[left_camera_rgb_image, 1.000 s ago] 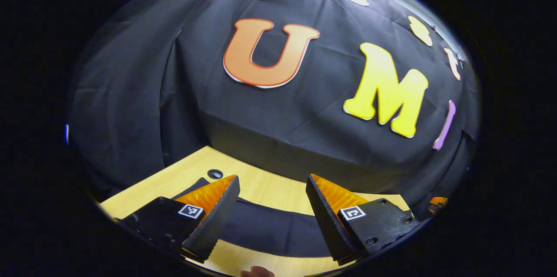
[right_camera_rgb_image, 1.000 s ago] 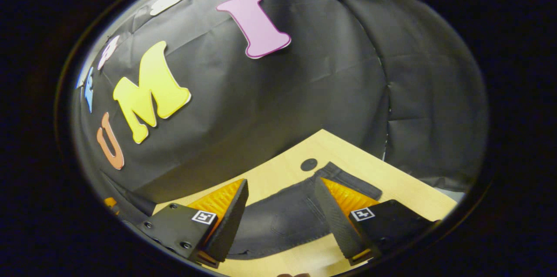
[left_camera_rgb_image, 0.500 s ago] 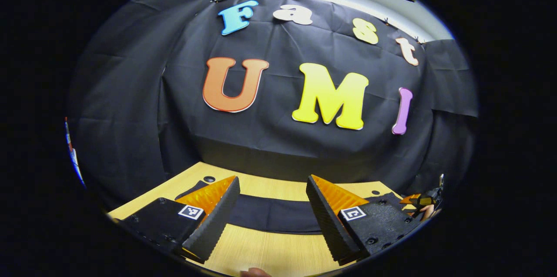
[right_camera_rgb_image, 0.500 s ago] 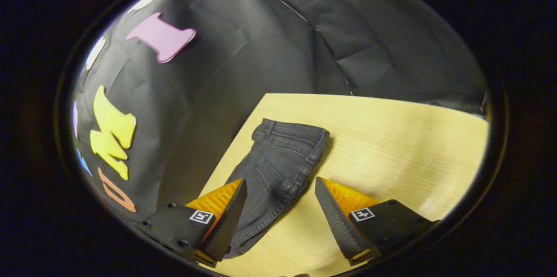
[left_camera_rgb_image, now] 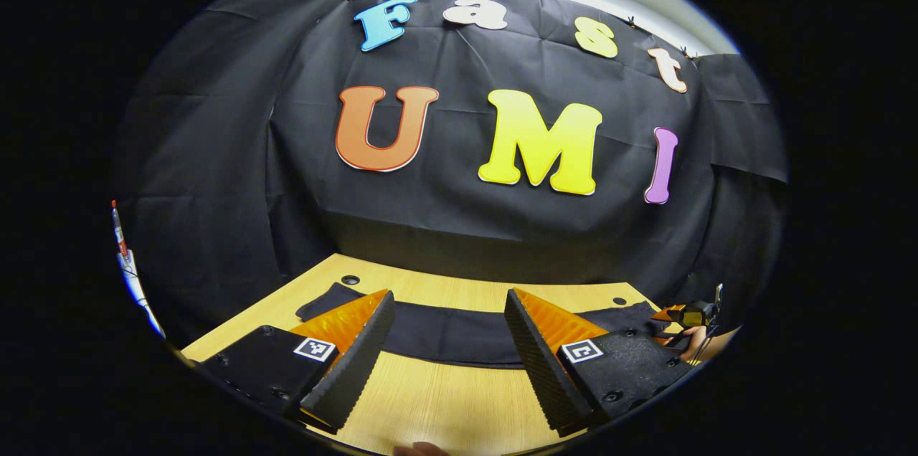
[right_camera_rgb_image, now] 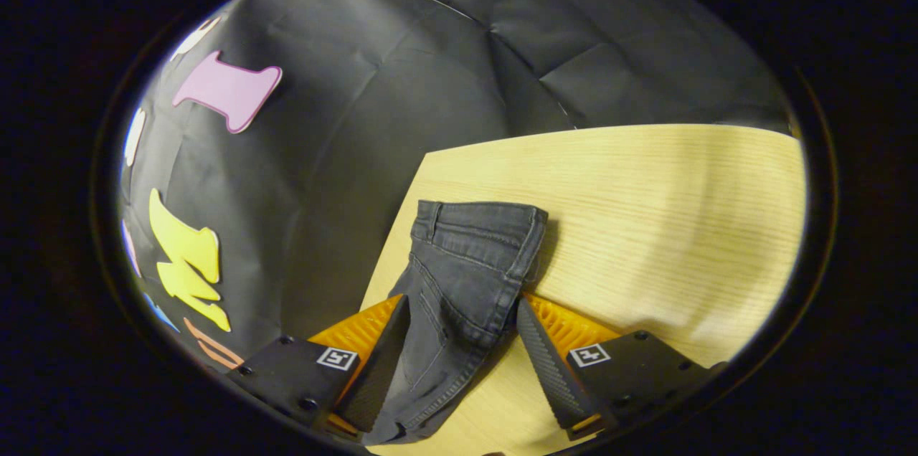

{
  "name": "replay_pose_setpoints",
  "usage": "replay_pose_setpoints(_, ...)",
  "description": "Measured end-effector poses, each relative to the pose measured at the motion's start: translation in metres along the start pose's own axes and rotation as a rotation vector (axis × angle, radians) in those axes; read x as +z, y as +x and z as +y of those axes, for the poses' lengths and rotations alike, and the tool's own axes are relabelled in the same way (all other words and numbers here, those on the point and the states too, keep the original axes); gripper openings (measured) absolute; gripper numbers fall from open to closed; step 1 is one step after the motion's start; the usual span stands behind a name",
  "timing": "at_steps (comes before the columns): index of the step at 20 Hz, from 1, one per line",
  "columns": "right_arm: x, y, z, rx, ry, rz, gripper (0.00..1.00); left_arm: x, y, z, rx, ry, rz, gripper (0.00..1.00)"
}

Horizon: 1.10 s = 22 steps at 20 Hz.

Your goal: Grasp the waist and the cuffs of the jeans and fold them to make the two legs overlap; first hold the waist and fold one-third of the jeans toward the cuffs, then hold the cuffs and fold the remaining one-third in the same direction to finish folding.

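On the wooden table [right_camera_rgb_image: 645, 226], dark jeans [right_camera_rgb_image: 466, 277] lie flat, waistband away, between the right claw's [right_camera_rgb_image: 459, 363] spread fingers.

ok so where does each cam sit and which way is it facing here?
Left gripper view: rides the left hand-held gripper, low over the table, facing the booth wall across the jeans.
Right gripper view: rides the right hand-held gripper, tilted down at the jeans' waist.
Shared: jeans, table, wall.
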State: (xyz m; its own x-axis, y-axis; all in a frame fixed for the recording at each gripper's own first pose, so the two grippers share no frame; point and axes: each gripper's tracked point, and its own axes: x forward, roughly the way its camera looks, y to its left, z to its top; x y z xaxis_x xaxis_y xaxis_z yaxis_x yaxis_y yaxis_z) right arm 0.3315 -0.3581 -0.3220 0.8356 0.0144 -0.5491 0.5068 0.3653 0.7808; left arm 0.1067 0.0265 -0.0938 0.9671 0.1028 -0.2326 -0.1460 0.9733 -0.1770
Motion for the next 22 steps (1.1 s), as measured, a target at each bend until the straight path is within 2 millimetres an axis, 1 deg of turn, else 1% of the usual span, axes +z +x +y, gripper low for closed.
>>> replay_pose_setpoints(2, 0.000, 0.001, -0.008, -0.021, -0.007, -0.010, 0.77, 0.000, 0.000, 0.006, 0.006, -0.010, 0.009, 0.98)
replay_pose_setpoints(3, 0.001, 0.000, -0.012, -0.027, -0.002, -0.018, 0.64, -0.001, 0.001, 0.006, 0.009, -0.014, 0.015, 0.98)
replay_pose_setpoints(4, 0.001, 0.000, -0.014, -0.025, 0.008, -0.021, 0.60, -0.002, 0.001, 0.007, 0.010, -0.017, 0.021, 0.99)
replay_pose_setpoints(5, 0.002, 0.002, -0.013, -0.014, 0.020, -0.023, 0.46, -0.002, 0.001, 0.007, 0.011, -0.016, 0.024, 0.98)
replay_pose_setpoints(6, 0.004, 0.004, -0.017, -0.030, 0.013, -0.022, 0.46, -0.001, 0.000, 0.007, 0.011, -0.013, 0.023, 0.98)
replay_pose_setpoints(7, 0.002, 0.002, -0.017, -0.024, 0.002, -0.021, 0.39, 0.001, -0.001, 0.007, 0.008, -0.008, 0.023, 0.98)
replay_pose_setpoints(8, 0.002, 0.003, -0.020, -0.039, -0.018, -0.018, 0.35, 0.001, 0.001, 0.007, 0.003, -0.001, 0.025, 0.98)
replay_pose_setpoints(12, 0.003, 0.007, -0.019, -0.060, -0.074, -0.020, 0.16, 0.005, 0.002, 0.007, -0.012, 0.000, 0.030, 0.98)
replay_pose_setpoints(13, 0.002, 0.008, -0.019, -0.072, -0.100, -0.016, 0.14, 0.006, 0.003, 0.007, -0.014, 0.002, 0.029, 0.98)
replay_pose_setpoints(14, 0.004, 0.006, -0.018, -0.080, -0.132, -0.020, 0.10, 0.006, 0.003, 0.009, -0.015, 0.002, 0.030, 0.98)
replay_pose_setpoints(15, 0.005, 0.003, -0.012, -0.076, -0.156, -0.028, 0.14, 0.005, 0.002, 0.011, -0.014, -0.001, 0.033, 0.98)
replay_pose_setpoints(17, 0.008, -0.008, 0.003, -0.048, -0.199, -0.048, 0.14, 0.004, 0.001, 0.018, -0.005, -0.011, 0.040, 0.98)
replay_pose_setpoints(19, 0.007, -0.019, 0.026, -0.021, -0.262, -0.061, 0.14, 0.001, 0.001, 0.024, 0.004, -0.027, 0.044, 0.98)
replay_pose_setpoints(20, 0.005, -0.030, 0.054, 0.009, -0.343, -0.078, 0.14, 0.001, -0.001, 0.027, 0.007, -0.039, 0.041, 0.98)
replay_pose_setpoints(22, 0.004, -0.047, 0.079, 0.049, -0.404, -0.094, 0.14, 0.001, -0.004, 0.030, 0.007, -0.043, 0.037, 0.99)
